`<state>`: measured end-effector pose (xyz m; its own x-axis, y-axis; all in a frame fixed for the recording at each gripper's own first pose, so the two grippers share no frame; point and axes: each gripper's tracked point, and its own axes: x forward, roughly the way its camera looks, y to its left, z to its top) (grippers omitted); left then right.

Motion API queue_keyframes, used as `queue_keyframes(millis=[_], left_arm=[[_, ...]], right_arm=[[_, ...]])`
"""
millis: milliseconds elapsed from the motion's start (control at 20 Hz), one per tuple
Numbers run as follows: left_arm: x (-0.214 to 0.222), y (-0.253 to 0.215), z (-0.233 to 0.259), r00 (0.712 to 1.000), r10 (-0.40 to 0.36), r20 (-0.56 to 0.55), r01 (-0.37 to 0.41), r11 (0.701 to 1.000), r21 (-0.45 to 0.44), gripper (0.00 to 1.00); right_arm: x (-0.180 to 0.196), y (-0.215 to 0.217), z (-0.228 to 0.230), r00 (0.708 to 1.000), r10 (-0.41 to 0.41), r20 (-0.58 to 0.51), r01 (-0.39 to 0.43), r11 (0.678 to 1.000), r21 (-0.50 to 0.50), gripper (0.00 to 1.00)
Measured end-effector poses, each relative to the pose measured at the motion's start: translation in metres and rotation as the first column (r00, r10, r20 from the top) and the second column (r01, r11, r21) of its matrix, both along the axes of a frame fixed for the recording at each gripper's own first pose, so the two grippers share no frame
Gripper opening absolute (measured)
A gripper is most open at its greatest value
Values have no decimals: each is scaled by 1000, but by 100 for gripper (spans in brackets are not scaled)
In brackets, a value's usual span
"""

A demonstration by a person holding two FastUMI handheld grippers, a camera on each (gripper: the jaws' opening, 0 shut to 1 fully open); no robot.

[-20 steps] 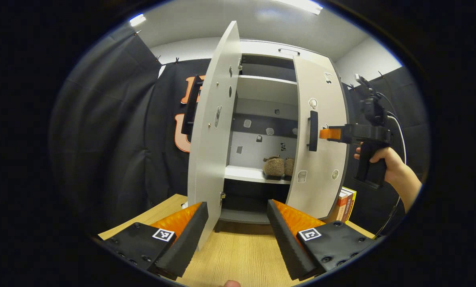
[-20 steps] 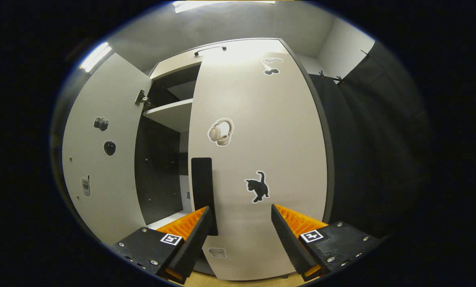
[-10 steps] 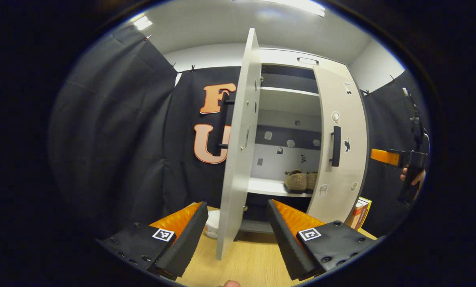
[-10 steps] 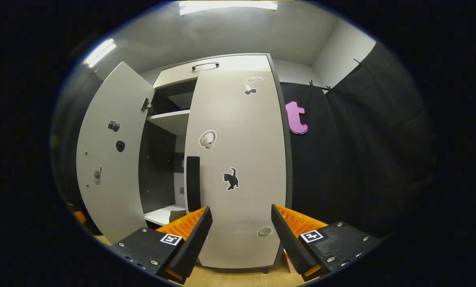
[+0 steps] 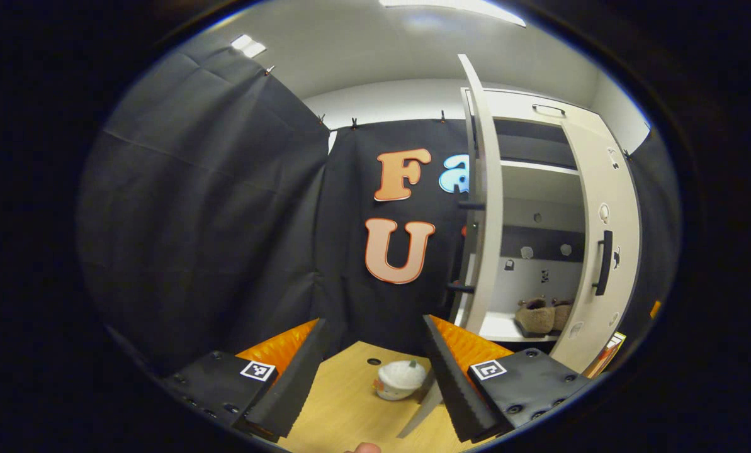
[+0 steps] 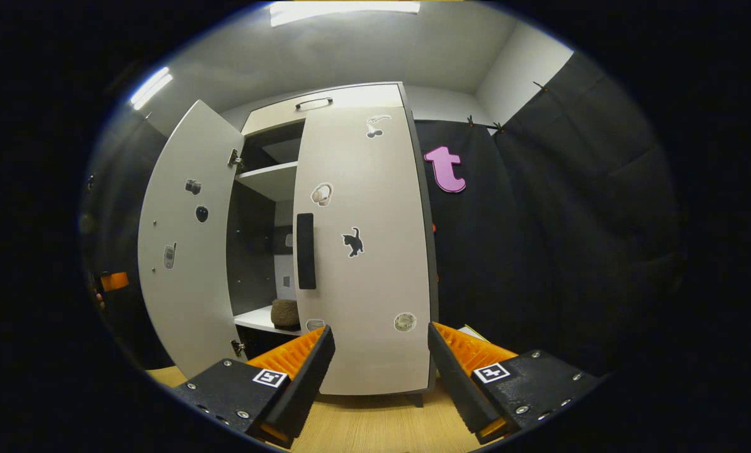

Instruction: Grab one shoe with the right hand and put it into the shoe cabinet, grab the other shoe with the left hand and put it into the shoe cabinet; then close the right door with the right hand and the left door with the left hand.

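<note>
Table: light wood top (image 5: 350,402), bare grain in front of the cabinet in both views (image 6: 362,428).
Small pot: white, round, with a dark stalk-like top (image 5: 399,380), standing on the table just left of the open door's lower edge; a dark round hole in the wood (image 5: 373,362) lies near it.
Cabinet: pale grey, tall, standing on the table (image 6: 325,104), a long handle on its top panel.
Left door: swung wide open (image 5: 487,201), seen edge-on in the left gripper view; in the right gripper view its inner face (image 6: 183,251) carries small stickers.
Right door: nearly flat against the cabinet front (image 6: 366,251), a dark upright handle near its free edge, stickers on its face.
Shoes: two brown fuzzy ones side by side on the white lower shelf inside (image 5: 544,316); one shows through the gap in the right gripper view (image 6: 285,313).
Books: a few leaning beside the cabinet's right foot (image 5: 608,353).
Room: black cloth walls (image 5: 211,201), white ceiling with strip lights (image 6: 344,12).
Left gripper: fingers spread apart, nothing between them (image 5: 372,368), aimed at the cloth wall left of the open door.
Right gripper: fingers spread apart, nothing held (image 6: 380,371), facing the right door, apart from it.
</note>
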<state>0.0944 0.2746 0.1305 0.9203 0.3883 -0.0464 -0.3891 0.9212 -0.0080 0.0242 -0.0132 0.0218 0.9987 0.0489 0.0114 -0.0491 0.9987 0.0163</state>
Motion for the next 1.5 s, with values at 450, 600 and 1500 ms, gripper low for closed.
queue_keyframes(millis=[450,600,1500], left_arm=[[63,18,35,996,-53,71,52,998,21,94],[69,1,31,995,-87,56,84,995,54,96],[57,-61,32,974,-216,63,214,976,39,91]], right_arm=[[-8,-26,-19,998,-42,-43,42,999,-10,92],[-9,-28,-20,998,-47,-41,47,999,1,92],[-8,-18,-10,999,-22,-31,22,1000,7,92]])
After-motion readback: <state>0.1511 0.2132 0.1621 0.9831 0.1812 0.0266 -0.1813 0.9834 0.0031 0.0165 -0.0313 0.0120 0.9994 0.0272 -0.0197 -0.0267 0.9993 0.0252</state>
